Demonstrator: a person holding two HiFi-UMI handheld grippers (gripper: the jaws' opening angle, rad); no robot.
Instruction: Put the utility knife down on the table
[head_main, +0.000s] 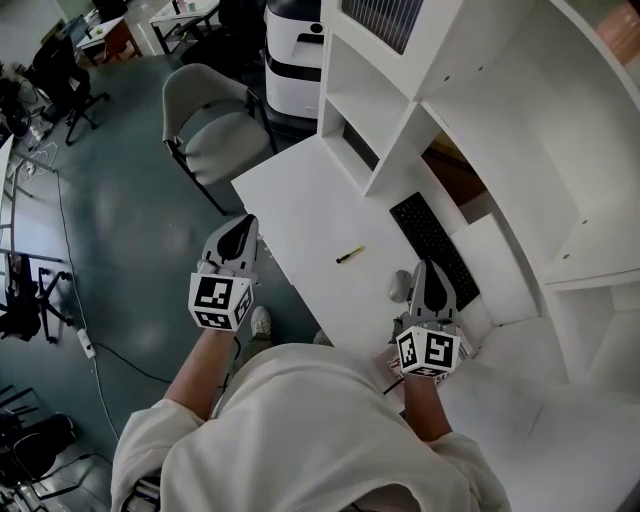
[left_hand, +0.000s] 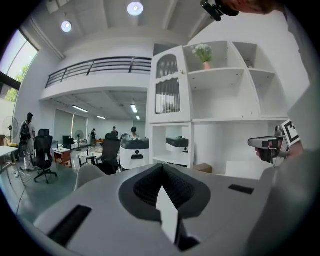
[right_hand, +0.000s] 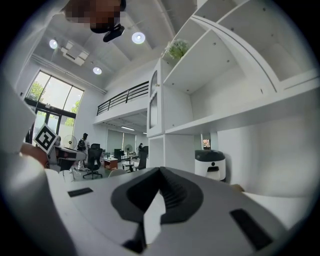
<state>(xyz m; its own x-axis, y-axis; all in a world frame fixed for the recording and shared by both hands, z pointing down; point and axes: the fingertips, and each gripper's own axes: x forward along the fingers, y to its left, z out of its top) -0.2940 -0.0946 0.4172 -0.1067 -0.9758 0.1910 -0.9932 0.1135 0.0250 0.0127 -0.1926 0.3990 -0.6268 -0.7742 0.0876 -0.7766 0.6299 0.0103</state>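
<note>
The utility knife (head_main: 350, 255) lies on the white surface (head_main: 300, 210), a small yellow and black thing set at a slant on a bare stretch of it. Nothing holds or touches it. It rests farther out than both tools, roughly between them, and well apart from each.

The left tongs (head_main: 238, 228) are pressed together with nothing between them. The left gripper view shows the two dark ribbed pads (left_hand: 150, 185) meeting in a closed point, with only the room beyond. In the head view this tool sits left of the surface's left edge, over the green floor (head_main: 130, 220), its marker cube (head_main: 220, 300) near the person's hand.

The right tongs (head_main: 428, 272) also stand closed and empty. Their pads (right_hand: 172, 192) meet the same way in the right gripper view. This tool is above the near right part of the surface, with a grey mouse (head_main: 400, 285) just to its left and a black keyboard (head_main: 432, 240) just beyond its tip. The keyboard lies to the right of the knife.

A white shelf unit (head_main: 480, 90) rises along the right side and far end of the surface. A small potted plant (left_hand: 204, 54) stands on one upper shelf in the left gripper view. A grey chair (head_main: 215, 135) stands on the floor beyond the surface's far left corner.
</note>
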